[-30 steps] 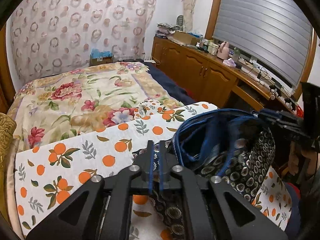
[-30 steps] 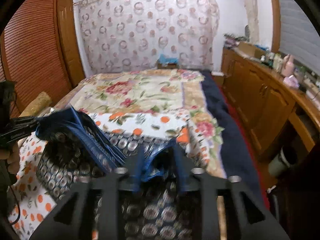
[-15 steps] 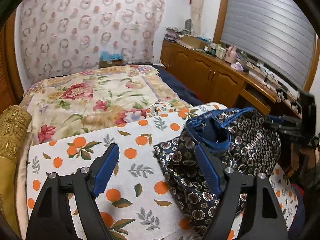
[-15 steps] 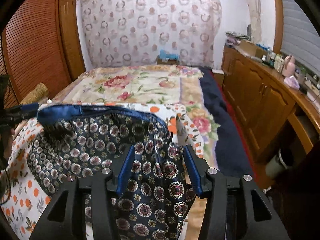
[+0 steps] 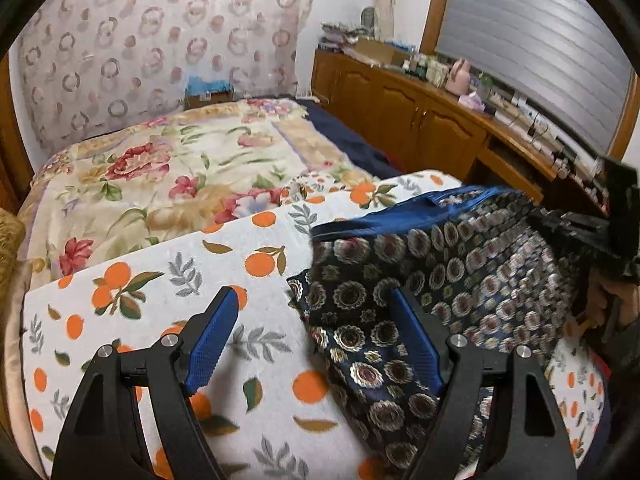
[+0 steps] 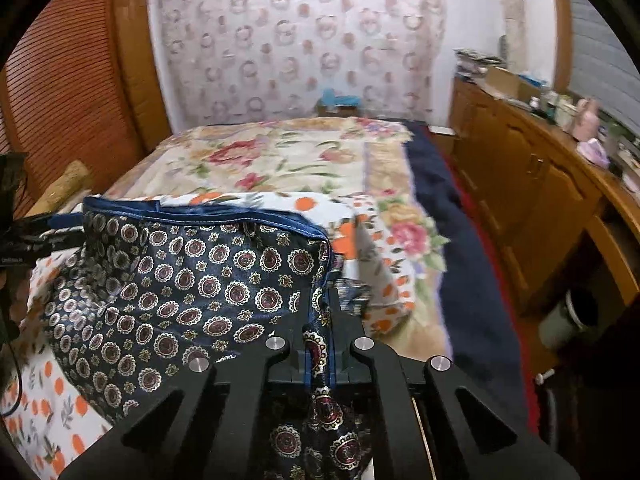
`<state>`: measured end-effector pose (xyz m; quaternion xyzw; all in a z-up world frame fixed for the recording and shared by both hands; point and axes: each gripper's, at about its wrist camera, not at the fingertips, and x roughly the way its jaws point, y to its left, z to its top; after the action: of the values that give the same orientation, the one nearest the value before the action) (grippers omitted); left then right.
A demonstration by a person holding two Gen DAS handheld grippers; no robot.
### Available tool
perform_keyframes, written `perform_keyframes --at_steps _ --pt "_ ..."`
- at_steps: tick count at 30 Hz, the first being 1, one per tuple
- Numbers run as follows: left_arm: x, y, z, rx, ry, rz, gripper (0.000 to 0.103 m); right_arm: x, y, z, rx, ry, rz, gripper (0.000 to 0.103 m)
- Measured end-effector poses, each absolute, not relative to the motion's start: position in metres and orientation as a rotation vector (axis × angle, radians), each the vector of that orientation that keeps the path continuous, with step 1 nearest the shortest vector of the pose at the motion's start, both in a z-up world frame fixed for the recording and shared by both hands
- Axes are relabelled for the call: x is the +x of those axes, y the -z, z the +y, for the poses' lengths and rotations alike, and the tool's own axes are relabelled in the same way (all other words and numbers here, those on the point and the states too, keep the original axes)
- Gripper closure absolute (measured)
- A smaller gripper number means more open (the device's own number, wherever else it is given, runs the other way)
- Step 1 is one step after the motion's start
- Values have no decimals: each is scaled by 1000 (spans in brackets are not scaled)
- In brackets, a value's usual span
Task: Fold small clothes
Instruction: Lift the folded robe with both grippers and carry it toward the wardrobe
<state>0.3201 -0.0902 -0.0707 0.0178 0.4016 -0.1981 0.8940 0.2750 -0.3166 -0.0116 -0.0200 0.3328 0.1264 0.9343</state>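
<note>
closest to the camera in the left wrist view, the left gripper [image 5: 314, 342] has its blue-padded fingers [image 5: 210, 338] spread wide with nothing between them, hovering over the orange-print sheet [image 5: 168, 280]. its right finger sits over the near edge of the patterned shorts [image 5: 432, 288], the left one is over bare sheet.

in the right wrist view the right gripper [image 6: 326, 320] has its fingers pinched together on a fold of the shorts [image 6: 192, 280], with the dark medallion fabric bunched up and running back between the finger arms. from there the cloth spreads out leftward in that view, with the blue waistband [image 6: 208, 216] running along its far edge. can't tell how much of it is lifted and how much lies on the sheet.

so the shorts are at the near end of the bed, on the orange-print sheet, more toward the bed's right edge. past the sheet there's the floral quilt [image 5: 160, 168] covering the rest of the bed up to the far edge, with a navy blanket [image 6: 452, 240] along the right side. a wooden cabinet [image 5: 420, 128] runs along the wall beyond that, cluttered on top, and a patterned curtain [image 6: 296, 40] hangs behind the far end.
</note>
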Motion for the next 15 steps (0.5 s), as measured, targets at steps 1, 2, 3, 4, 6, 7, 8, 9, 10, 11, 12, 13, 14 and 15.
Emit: perform_keyframes --at_steps 1,2,3,4,6,7,8,9,10,11,12,13,14,15 --pt "323 74 -92 46 409 844 24 275 12 -318 -39 -252 681 98" --pt "326 77 -94 50 407 857 24 275 11 -318 -38 -252 687 98" --pt "328 79 -95 49 414 868 24 275 11 -318 -42 -255 685 98" --pt "330 81 -96 47 421 879 24 275 10 -317 -51 -254 684 98" --pt "332 85 -97 41 431 898 24 272 11 -314 -68 -246 689 98" --pt "333 86 -98 35 440 906 24 271 11 -313 -71 -246 691 98" --pt "334 87 -99 30 448 911 24 271 11 -313 -70 -248 693 98" --pt "336 88 -99 22 462 917 25 268 10 -312 -70 -251 692 98" --pt "338 88 -100 14 472 921 30 268 10 -311 -67 -255 690 98" --pt "339 89 -101 8 479 923 32 268 10 -312 -64 -257 688 98" --pt "341 88 -101 8 483 917 34 268 10 -312 -61 -259 686 98" --pt "342 88 -102 8 493 916 37 268 10 -312 -59 -261 684 98" --pt "342 88 -104 18 501 912 39 268 10 -313 -55 -263 680 98" --pt "343 88 -106 29 504 911 41 267 10 -314 -52 -264 674 98"
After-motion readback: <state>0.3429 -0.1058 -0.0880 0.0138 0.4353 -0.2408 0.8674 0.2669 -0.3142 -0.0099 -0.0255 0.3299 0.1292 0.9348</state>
